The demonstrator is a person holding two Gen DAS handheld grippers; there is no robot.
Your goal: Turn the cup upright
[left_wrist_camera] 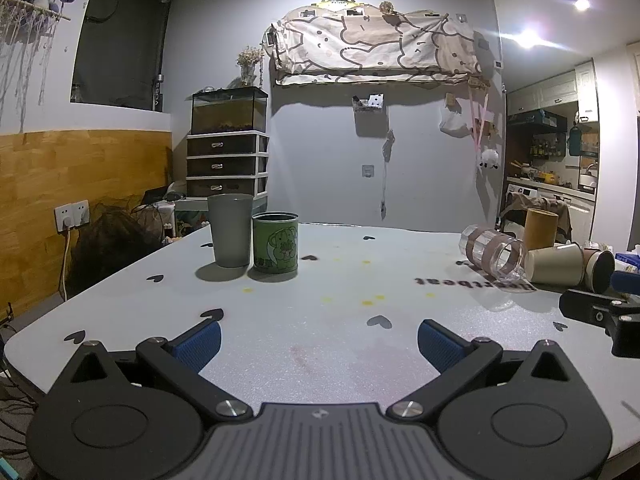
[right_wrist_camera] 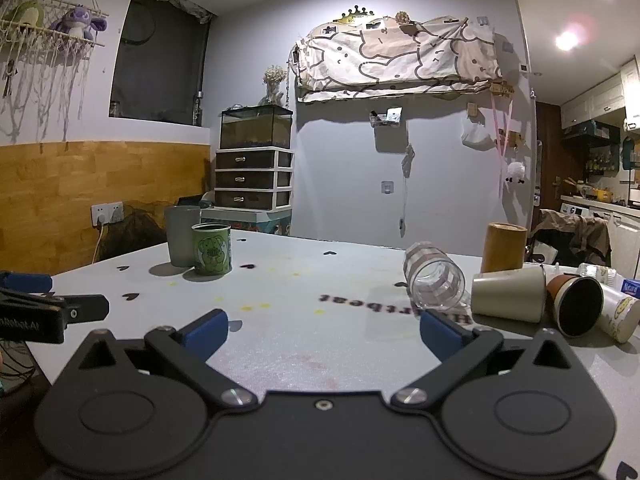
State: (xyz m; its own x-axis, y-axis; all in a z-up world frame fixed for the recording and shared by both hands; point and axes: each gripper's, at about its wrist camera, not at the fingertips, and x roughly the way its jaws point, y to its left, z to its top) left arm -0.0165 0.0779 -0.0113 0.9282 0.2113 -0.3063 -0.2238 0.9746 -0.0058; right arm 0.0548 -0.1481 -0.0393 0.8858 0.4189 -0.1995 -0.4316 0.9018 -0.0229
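Observation:
A clear glass cup with brown bands lies on its side on the grey table, mouth toward me; it also shows in the left wrist view. Beside it lie a beige paper cup, a brown cup with a dark inside and a white printed cup, all on their sides. A grey tumbler and a green tin stand upright at the far left. My right gripper is open and empty, its right finger just short of the glass cup. My left gripper is open and empty over bare table.
A tan cylinder stands upright behind the fallen cups. The grey tabletop has heart stickers and yellow spots. The right gripper's body shows at the right edge of the left wrist view. Drawers and a fish tank stand behind the table.

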